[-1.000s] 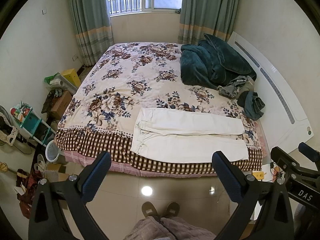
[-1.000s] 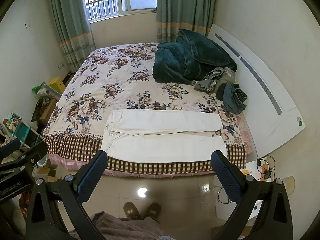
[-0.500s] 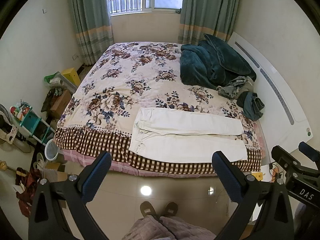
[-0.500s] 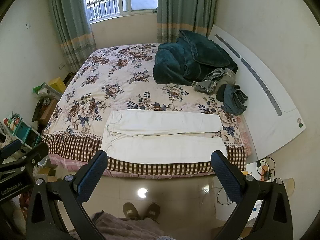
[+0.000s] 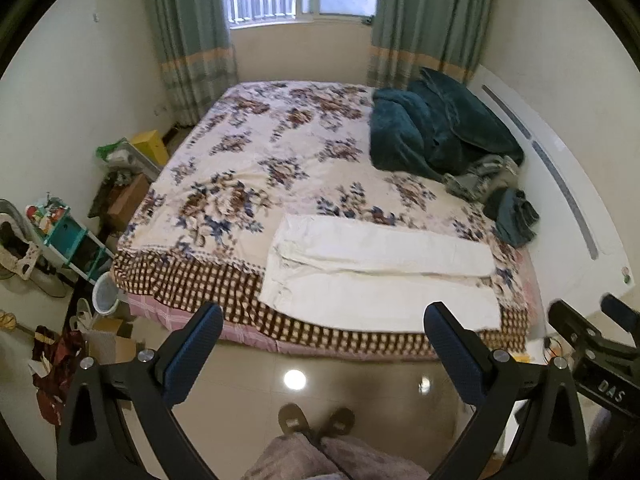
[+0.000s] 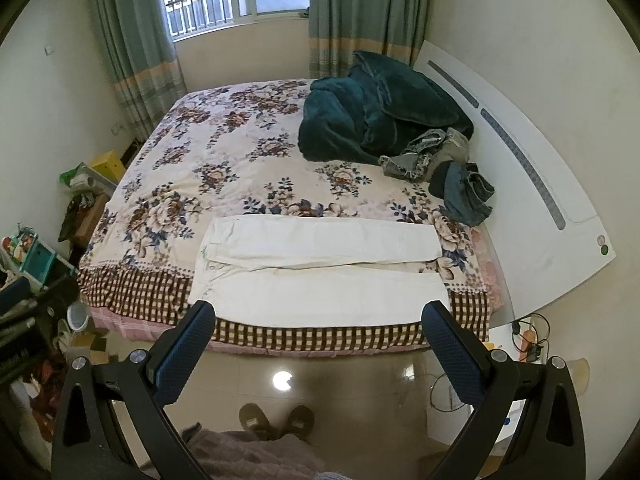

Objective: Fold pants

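White pants (image 5: pixel 376 272) (image 6: pixel 320 268) lie flat along the near edge of the floral bed (image 5: pixel 256 168) (image 6: pixel 224 160), waist to the left, both legs stretching right, side by side. My left gripper (image 5: pixel 324 320) is open, held high above the floor, short of the bed, nothing between its blue pads. My right gripper (image 6: pixel 320 316) is open too, likewise back from the bed edge and empty. The right gripper's body (image 5: pixel 592 344) shows at the right edge of the left wrist view.
A teal blanket (image 6: pixel 372 116) and crumpled jeans (image 6: pixel 460 188) are piled at the headboard (image 6: pixel 532 184) side. Clutter, a shelf (image 5: pixel 64 236) and a white bin (image 5: pixel 106 292) stand on the floor left of the bed. The person's slippers (image 6: pixel 276 420) rest on glossy tiles.
Both views have drifted slightly; the left wrist view has tilted and the bed sits a little lower and to the right in it. The pants have not moved and both grippers stay open.
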